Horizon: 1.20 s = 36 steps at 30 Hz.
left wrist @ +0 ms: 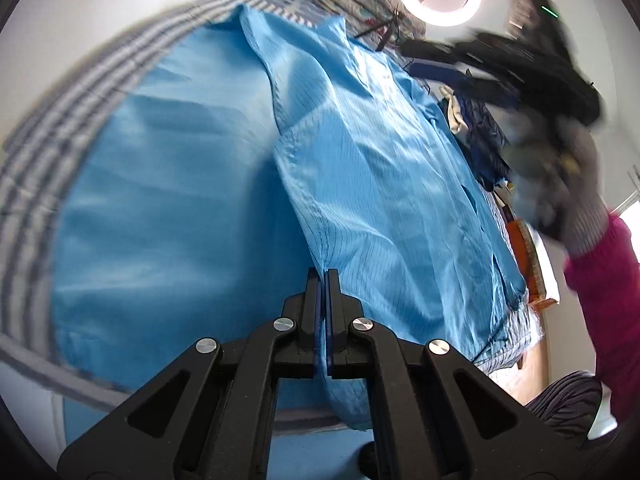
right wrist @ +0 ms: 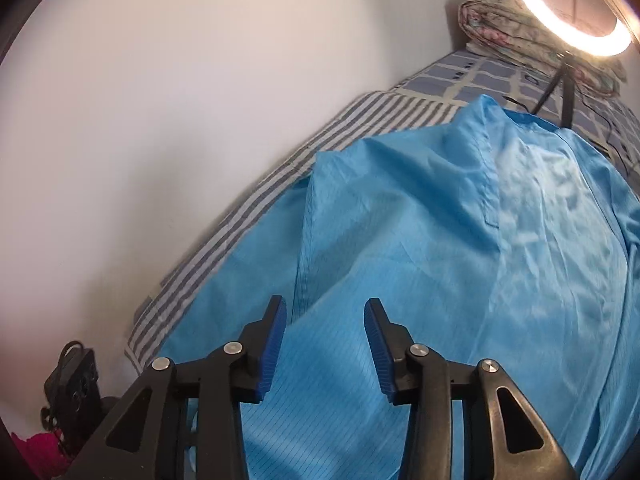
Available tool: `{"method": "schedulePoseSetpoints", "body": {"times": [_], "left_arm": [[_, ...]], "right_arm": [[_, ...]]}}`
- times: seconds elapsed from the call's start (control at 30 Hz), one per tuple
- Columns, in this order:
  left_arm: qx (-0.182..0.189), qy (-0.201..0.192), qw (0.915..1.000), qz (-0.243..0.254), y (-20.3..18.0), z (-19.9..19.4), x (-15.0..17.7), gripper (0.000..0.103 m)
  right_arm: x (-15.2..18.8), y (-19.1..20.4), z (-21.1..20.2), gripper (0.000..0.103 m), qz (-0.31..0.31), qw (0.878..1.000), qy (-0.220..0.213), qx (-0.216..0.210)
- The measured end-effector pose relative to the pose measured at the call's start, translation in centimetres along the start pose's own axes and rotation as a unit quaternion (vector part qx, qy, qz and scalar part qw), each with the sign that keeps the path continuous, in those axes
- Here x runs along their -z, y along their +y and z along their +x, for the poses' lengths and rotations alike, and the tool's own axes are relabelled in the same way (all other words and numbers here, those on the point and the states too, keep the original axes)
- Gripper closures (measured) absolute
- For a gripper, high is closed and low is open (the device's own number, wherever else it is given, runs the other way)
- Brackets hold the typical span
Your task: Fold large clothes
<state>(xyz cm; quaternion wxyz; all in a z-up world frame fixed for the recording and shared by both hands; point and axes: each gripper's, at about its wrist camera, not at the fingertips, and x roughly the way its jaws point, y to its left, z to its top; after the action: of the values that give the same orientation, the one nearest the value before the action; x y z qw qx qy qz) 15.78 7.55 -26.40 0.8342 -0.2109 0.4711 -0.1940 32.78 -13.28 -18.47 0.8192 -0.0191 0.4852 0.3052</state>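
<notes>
- Left gripper: jaws clenched on a garment fold rising ahead of them.
- Right gripper: jaws released; garment lies beneath, on the bed.
- Risk: slick cloth may slip out, spoiling the fold.

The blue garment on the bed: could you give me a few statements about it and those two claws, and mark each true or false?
1. The left claw is shut on a fold of the blue garment. True.
2. The right claw is clamped on the garment as well. False: its fingers stand apart above the cloth, holding nothing.
3. The garment lies on a striped sheet. True.
4. The garment is red. False: it is light blue with fine dark lines.
5. A lit ring light shows near the far end of the bed. True.
</notes>
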Motion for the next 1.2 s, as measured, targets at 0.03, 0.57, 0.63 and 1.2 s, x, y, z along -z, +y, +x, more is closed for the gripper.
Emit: {"method": "schedulePoseSetpoints", "body": {"times": [0.03,0.57,0.63,1.2], "left_arm": [[-0.003,-0.003,1.0000,0.007,0.1,-0.3,0.0,0.103],[0.013,-0.036,0.9969,0.069,2.1,-1.9,-0.6,0.103],[0.016,-0.033,0.9971,0.066,2.7,-2.1,-0.5,0.103],[-0.200,-0.087,0.9714,0.093,6.0,-5.4,0.4,0.103]], "right_arm": [[-1.4,0.2,1.3,0.061,-0.005,1.000,0.002,0.002],[-15.4,3.0,20.4,0.066,-0.111,0.986,0.068,0.101],[-15.5,2.9,21.5,0.099,-0.118,0.984,0.082,0.104],[-18.0,3.5,24.9,0.097,-0.055,0.992,0.040,0.103]]}}
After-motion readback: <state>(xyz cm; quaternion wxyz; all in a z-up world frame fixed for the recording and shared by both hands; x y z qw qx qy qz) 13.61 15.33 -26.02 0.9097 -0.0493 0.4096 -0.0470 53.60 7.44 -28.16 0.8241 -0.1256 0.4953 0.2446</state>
